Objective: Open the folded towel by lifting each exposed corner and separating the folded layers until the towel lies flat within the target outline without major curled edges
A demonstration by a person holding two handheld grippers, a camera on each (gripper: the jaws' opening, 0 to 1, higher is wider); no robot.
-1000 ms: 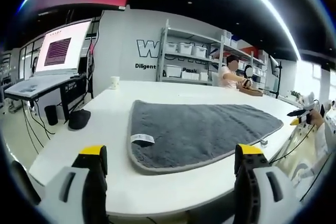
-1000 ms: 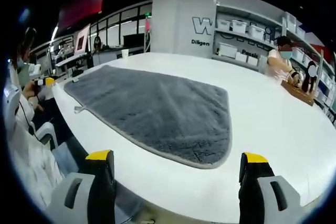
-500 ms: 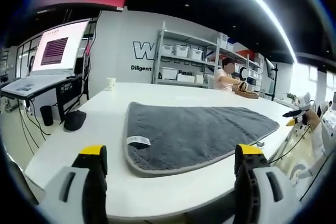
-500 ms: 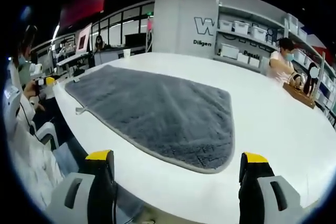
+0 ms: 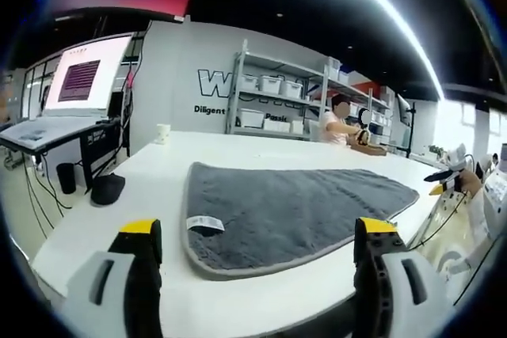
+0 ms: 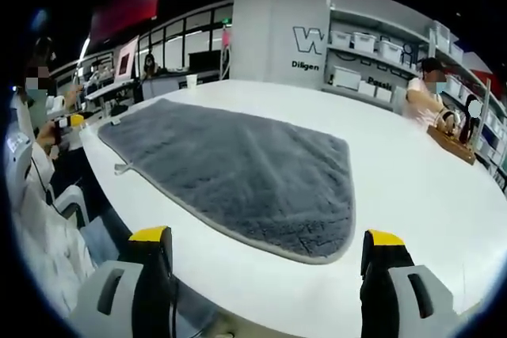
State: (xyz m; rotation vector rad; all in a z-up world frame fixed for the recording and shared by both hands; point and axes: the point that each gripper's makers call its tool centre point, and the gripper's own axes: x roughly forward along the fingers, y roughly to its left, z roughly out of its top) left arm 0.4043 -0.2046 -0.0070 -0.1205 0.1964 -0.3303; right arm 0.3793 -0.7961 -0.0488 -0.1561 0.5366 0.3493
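Note:
A grey towel point(image 5: 285, 211) lies spread flat on the white table point(image 5: 103, 227), with a white label point(image 5: 203, 224) at its near left edge. In the right gripper view the same towel point(image 6: 238, 168) stretches away from me, its pale-trimmed rounded corner point(image 6: 337, 251) nearest and a small loop point(image 6: 120, 167) at its left edge. My left gripper point(image 5: 257, 263) is open, held back from the table's edge with nothing between its yellow-tipped fingers point(image 5: 141, 231). My right gripper point(image 6: 268, 271) is open too, short of the towel's near corner.
A paper cup point(image 5: 162, 133) stands at the table's far side. A desk with a monitor point(image 5: 79, 81) is to the left. Shelves with white bins point(image 5: 277, 100) line the back wall. A person point(image 6: 428, 96) sits at the far end; another person point(image 6: 36, 156) stands beside the table.
The left gripper's view has dropped a little and shifted; the towel looks slightly nearer. The right view has barely changed. The towel itself has not moved.

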